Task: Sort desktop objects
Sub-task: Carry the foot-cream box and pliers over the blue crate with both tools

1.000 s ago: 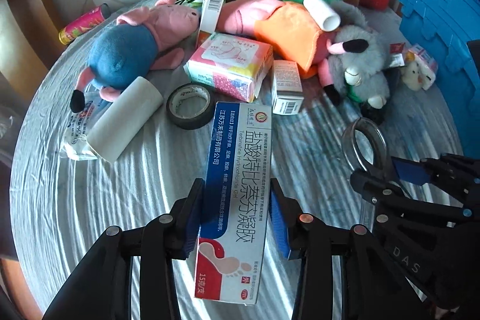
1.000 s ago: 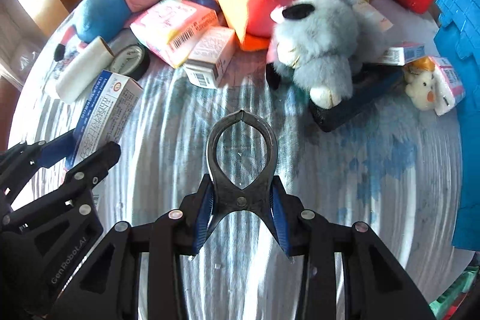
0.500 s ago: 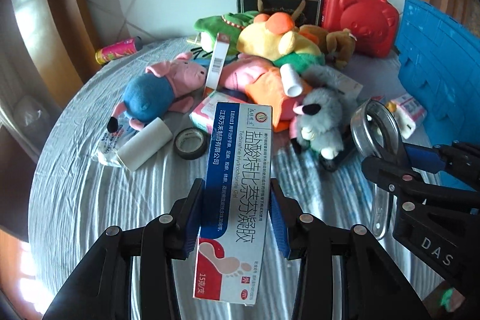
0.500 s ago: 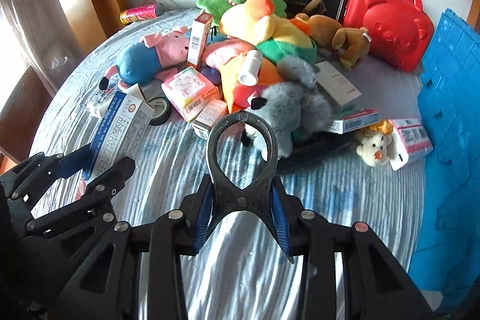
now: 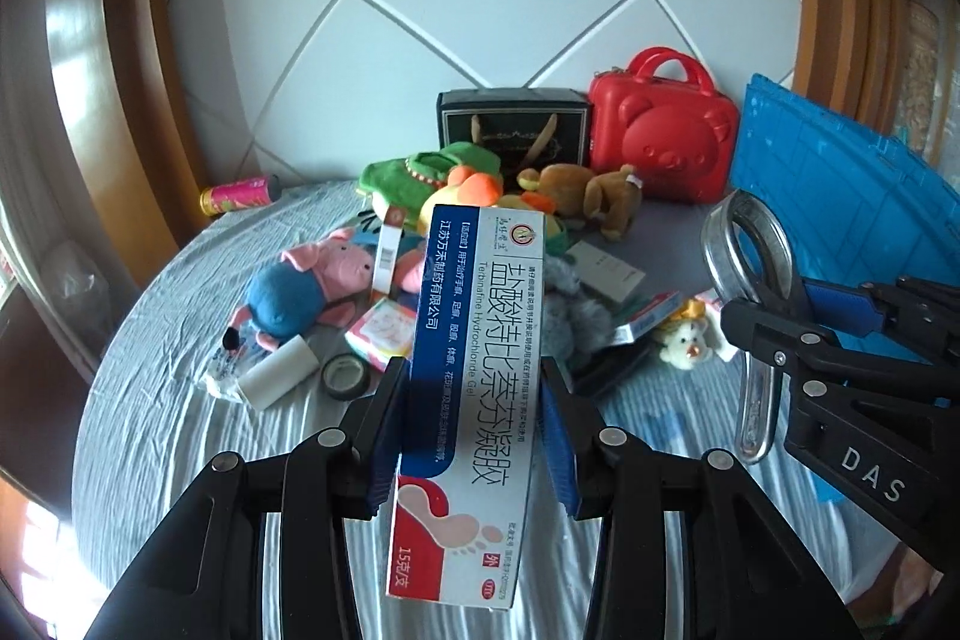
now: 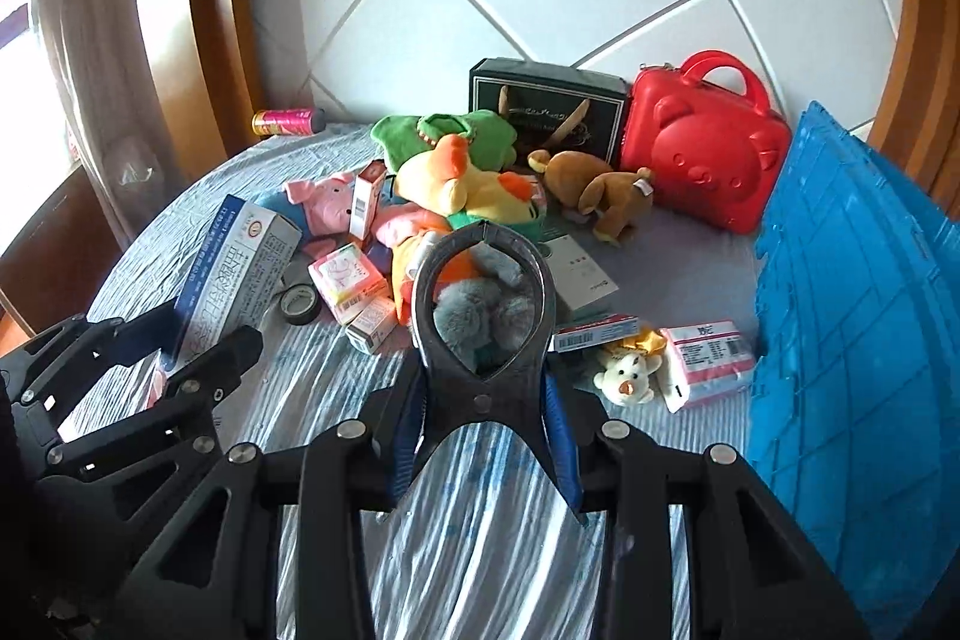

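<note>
Round table (image 6: 180, 232) under grey cloth was cluttered with toys and boxes; sorting barely begun. Left gripper (image 5: 474, 436) clamped the gel box (image 5: 474, 340), right gripper (image 6: 483, 430) clamped metal tongs (image 6: 483, 304), both lifted.

Bench (image 6: 198, 214) with grey cloth carried plush toys (image 6: 462, 184), small boxes (image 6: 348, 280), tape roll (image 6: 298, 303), red case (image 6: 702, 154), pink can (image 6: 288, 121).

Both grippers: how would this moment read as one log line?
left gripper: shut on medicine box | right gripper: shut on metal tongs | both raised above table
</note>
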A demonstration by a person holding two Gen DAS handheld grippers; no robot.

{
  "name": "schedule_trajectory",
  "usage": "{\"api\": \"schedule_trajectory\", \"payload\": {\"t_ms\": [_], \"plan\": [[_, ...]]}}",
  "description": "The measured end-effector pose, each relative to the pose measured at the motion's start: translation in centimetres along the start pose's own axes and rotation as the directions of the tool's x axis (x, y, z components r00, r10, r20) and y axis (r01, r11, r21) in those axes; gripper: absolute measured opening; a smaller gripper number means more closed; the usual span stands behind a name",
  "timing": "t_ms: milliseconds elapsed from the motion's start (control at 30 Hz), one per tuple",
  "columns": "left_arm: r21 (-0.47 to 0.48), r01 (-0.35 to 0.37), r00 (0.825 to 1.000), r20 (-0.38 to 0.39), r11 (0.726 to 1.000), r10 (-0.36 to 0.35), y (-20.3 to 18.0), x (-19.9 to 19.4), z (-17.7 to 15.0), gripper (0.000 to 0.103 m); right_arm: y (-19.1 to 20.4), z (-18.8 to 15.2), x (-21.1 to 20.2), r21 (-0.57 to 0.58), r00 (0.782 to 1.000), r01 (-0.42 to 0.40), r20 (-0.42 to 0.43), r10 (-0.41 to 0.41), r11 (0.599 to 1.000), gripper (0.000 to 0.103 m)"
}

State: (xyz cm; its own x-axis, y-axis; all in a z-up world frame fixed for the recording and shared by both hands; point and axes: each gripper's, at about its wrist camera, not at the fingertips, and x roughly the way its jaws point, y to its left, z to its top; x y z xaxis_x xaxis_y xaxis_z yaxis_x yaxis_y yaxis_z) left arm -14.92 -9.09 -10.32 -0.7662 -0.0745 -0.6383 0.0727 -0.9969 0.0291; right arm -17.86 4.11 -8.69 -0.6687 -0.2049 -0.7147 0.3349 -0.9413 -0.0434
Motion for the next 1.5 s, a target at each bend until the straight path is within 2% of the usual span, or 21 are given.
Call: {"api": "schedule_trajectory", "payload": {"t_ms": [267, 433, 567, 700, 833, 1000, 1100, 1167, 1300, 1500], "plan": [[0.025, 0.054, 0.995, 0.086, 0.998, -0.056, -3.6, -2.7, 2.8, 0.04, -2.6, 0.9, -4.7, 0.032, 0.993, 0.095, 0.064, -0.097, 0.995, 0.037], [0.05, 0.073, 0.98, 0.18, 0.996, -0.081, -8.1, -5.1, 5.7, 0.04, -6.5, 1.7, -8.7, 0.073, 0.978, 0.135, 0.147, -0.145, 0.988, 0.037], [0.061, 0.104, 0.96, 0.256, 0.993, -0.117, -13.7, -7.4, 8.2, 0.04, -11.6, 2.0, -12.7, 0.108, 0.954, 0.172, 0.23, -0.192, 0.979, 0.037], [0.073, 0.159, 0.934, 0.312, 0.985, -0.174, -21.0, -9.7, 10.0, 0.04, -18.2, 1.6, -17.3, 0.135, 0.918, 0.22, 0.306, -0.252, 0.966, 0.037], [0.111, 0.219, 0.911, 0.333, 0.969, -0.244, -29.3, -12.0, 11.0, 0.04, -25.0, -0.1, -20.7, 0.165, 0.889, 0.279, 0.327, -0.32, 0.946, 0.037], [0.172, 0.271, 0.918, 0.249, 0.947, -0.308, -38.6, -12.3, 10.2, 0.04, -33.4, -3.4, -23.2, 0.207, 0.879, 0.343, 0.273, -0.391, 0.916, 0.037], [0.207, 0.299, 0.922, 0.189, 0.932, -0.337, -43.8, -12.2, 9.5, 0.04, -37.6, -5.4, -24.0, 0.236, 0.881, 0.362, 0.228, -0.413, 0.902, 0.037], [0.221, 0.294, 0.934, 0.138, 0.93, -0.328, -46.1, -11.5, 8.7, 0.04, -40.0, -6.6, -24.1, 0.249, 0.888, 0.365, 0.196, -0.416, 0.897, 0.037], [0.228, 0.286, 0.95, 0.058, 0.931, -0.306, -48.9, -10.1, 7.6, 0.041, -42.8, -8.9, -22.9, 0.257, 0.909, 0.353, 0.134, -0.395, 0.9, 0.037], [0.216, 0.253, 0.964, 0.02, 0.943, -0.264, -50.2, -9.1, 6.8, 0.042, -45.1, -10.7, -21.5, 0.26, 0.931, 0.317, 0.098, -0.351, 0.912, 0.037]]}}
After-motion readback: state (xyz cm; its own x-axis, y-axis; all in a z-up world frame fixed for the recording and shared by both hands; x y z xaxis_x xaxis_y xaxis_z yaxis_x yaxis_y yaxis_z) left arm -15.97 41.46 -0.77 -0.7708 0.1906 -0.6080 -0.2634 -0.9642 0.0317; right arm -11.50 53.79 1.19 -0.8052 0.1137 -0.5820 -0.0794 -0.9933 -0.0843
